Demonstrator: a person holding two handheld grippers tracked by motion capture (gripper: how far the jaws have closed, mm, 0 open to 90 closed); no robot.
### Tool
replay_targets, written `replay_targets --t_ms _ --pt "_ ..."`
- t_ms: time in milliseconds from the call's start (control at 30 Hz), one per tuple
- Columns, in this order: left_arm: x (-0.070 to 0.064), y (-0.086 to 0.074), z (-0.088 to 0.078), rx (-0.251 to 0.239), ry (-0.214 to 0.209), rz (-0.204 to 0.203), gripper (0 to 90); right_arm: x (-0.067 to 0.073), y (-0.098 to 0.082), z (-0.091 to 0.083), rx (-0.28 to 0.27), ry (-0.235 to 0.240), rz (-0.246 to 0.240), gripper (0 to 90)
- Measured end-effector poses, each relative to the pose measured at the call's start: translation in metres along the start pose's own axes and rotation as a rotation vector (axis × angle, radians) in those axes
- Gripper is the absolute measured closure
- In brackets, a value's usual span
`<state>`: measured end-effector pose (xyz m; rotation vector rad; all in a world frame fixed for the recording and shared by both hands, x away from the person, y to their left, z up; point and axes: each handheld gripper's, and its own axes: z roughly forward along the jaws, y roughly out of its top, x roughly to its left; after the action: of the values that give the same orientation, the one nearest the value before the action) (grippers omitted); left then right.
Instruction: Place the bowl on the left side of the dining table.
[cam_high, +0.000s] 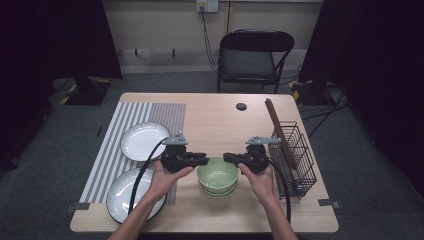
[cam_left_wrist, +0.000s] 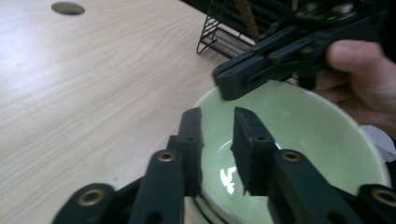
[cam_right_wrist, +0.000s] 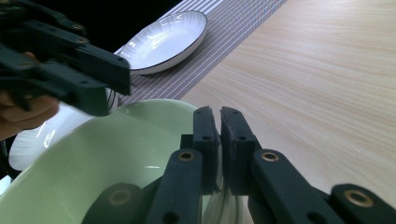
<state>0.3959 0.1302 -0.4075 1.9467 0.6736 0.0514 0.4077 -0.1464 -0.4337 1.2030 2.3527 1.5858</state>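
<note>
**Both grippers at the green bowl's rim**

Sits at table centre-front atop a stack: glossy pale green ceramic bowl (cam_high: 217, 172). Clamped on its right rim, jaws nearly together: right gripper (cam_right_wrist: 219, 122). Straddling left rim, jaws narrowly parted, pads off: left gripper (cam_left_wrist: 217, 122).

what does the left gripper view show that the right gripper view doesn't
The left gripper view alone shows the black wire rack, the dark round hole in the table top, and its own tongs parted astride the bowl's rim.

The right gripper view alone shows the striped mat with the white plate on it, and its own tongs pinched on the rim.

Both show the green bowl on the wooden table, with the opposite tongs at its far rim.
</note>
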Motion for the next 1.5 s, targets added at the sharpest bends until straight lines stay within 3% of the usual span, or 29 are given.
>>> replay_targets --t_ms 167,233,367,467,533,667,800,867,1000,1100,1167,1233,1333,1500 --pt "-0.023 0.001 -0.003 0.02 -0.089 0.057 64.7 0.0 0.0 0.0 -0.002 -0.002 0.0 85.5" --pt "-0.032 0.0 -0.005 0.015 -0.098 0.097 63.7 0.0 0.0 0.0 0.006 -0.007 -0.006 85.1" --pt "-0.046 -0.003 -0.002 0.033 -0.137 0.135 63.7 0.0 -0.001 0.002 0.022 -0.021 -0.007 83.5" --pt "-0.051 -0.005 0.005 0.063 -0.152 0.14 63.7 0.001 0.0 0.002 0.026 -0.029 -0.014 83.5" --pt "-0.053 -0.005 0.006 0.055 -0.172 0.137 64.1 0.0 0.0 0.001 0.025 -0.026 -0.015 83.5" --pt "-0.059 -0.003 0.013 0.084 -0.203 0.163 62.2 0.0 0.0 0.002 0.026 -0.026 -0.016 83.5" --pt "-0.064 -0.002 0.019 0.112 -0.203 0.19 65.2 0.0 0.0 0.002 0.024 -0.027 -0.02 83.5" --pt "-0.065 -0.003 0.022 0.114 -0.217 0.203 73.9 0.0 0.0 0.001 0.026 -0.027 -0.016 83.5" --pt "-0.068 -0.002 0.028 0.145 -0.194 0.221 78.9 0.0 0.0 0.001 0.026 -0.025 -0.018 83.5" --pt "-0.069 -0.001 0.031 0.177 -0.194 0.236 78.1 0.0 0.0 0.001 0.027 -0.023 -0.019 83.5" --pt "-0.07 -0.002 0.034 0.195 -0.196 0.214 76.1 0.0 0.0 0.001 0.027 -0.023 -0.021 83.5" --pt "-0.071 -0.002 0.035 0.216 -0.165 0.243 76.8 0.0 0.0 0.001 0.028 -0.023 -0.022 83.4" --pt "-0.07 -0.002 0.039 0.247 -0.171 0.239 78.1 -0.001 0.0 0.001 0.026 -0.02 -0.022 83.4" --pt "-0.072 -0.001 0.041 0.259 -0.168 0.25 80.3 0.0 0.0 0.001 0.029 -0.021 -0.025 82.8"
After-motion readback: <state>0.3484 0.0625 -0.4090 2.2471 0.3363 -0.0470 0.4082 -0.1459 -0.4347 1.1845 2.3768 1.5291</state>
